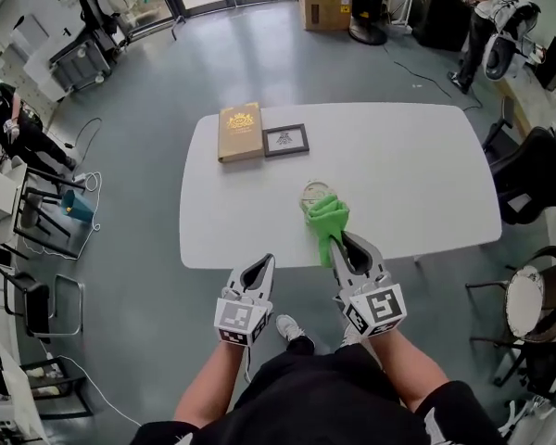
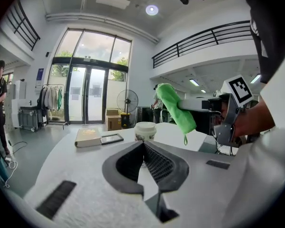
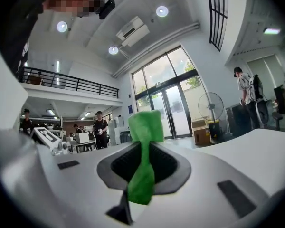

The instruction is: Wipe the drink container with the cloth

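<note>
A small pale drink container (image 1: 318, 193) with a lid stands near the front middle of the white table (image 1: 398, 156); the left gripper view shows it as a white cup (image 2: 145, 130) straight ahead. My right gripper (image 1: 345, 241) is shut on a green cloth (image 1: 327, 219), which pokes out past its tips just in front of the container. In the right gripper view the green cloth (image 3: 143, 156) is pinched between the closed jaws. My left gripper (image 1: 259, 269) hovers at the table's front edge, shut and holding nothing, left of the cloth (image 2: 176, 107).
A tan book (image 1: 240, 132) and a dark framed picture (image 1: 286, 140) lie at the table's far left. Black chairs (image 1: 533, 174) stand to the right, a round stool (image 1: 528, 304) at lower right. People stand far off at the room's edges.
</note>
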Available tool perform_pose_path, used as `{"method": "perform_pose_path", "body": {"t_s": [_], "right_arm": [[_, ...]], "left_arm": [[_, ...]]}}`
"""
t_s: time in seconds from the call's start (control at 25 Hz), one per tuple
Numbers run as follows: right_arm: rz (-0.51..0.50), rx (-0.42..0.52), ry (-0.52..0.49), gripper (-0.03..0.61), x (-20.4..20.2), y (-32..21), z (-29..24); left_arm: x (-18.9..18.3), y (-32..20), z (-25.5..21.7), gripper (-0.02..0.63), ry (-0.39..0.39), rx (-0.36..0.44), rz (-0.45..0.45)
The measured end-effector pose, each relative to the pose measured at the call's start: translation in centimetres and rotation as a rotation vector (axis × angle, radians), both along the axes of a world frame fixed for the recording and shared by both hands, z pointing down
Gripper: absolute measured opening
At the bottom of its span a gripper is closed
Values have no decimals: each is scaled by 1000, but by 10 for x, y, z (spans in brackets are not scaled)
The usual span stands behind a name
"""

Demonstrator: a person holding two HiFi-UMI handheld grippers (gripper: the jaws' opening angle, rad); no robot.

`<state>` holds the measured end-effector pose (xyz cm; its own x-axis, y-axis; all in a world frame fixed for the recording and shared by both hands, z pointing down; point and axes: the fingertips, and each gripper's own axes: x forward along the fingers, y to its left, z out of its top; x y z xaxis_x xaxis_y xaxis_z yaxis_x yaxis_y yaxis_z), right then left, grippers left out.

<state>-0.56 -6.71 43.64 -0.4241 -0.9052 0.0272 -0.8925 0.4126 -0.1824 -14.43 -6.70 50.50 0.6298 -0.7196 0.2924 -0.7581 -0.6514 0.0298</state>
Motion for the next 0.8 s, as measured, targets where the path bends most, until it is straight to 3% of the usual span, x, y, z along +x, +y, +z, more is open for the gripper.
{"method": "perform_pose_path", "body": {"t_s": [0.16,0.36,0.8], "right_arm": [[23,-11,-7,63,44,20,0],[74,8,68,55,85,37,-13],[71,44,145,55,109,59,-14]], "left_arm": [[39,3,-15,9,14,40,28],[77,17,-22,9,31,62,63],[116,34,-23,9,38,48,106]]}}
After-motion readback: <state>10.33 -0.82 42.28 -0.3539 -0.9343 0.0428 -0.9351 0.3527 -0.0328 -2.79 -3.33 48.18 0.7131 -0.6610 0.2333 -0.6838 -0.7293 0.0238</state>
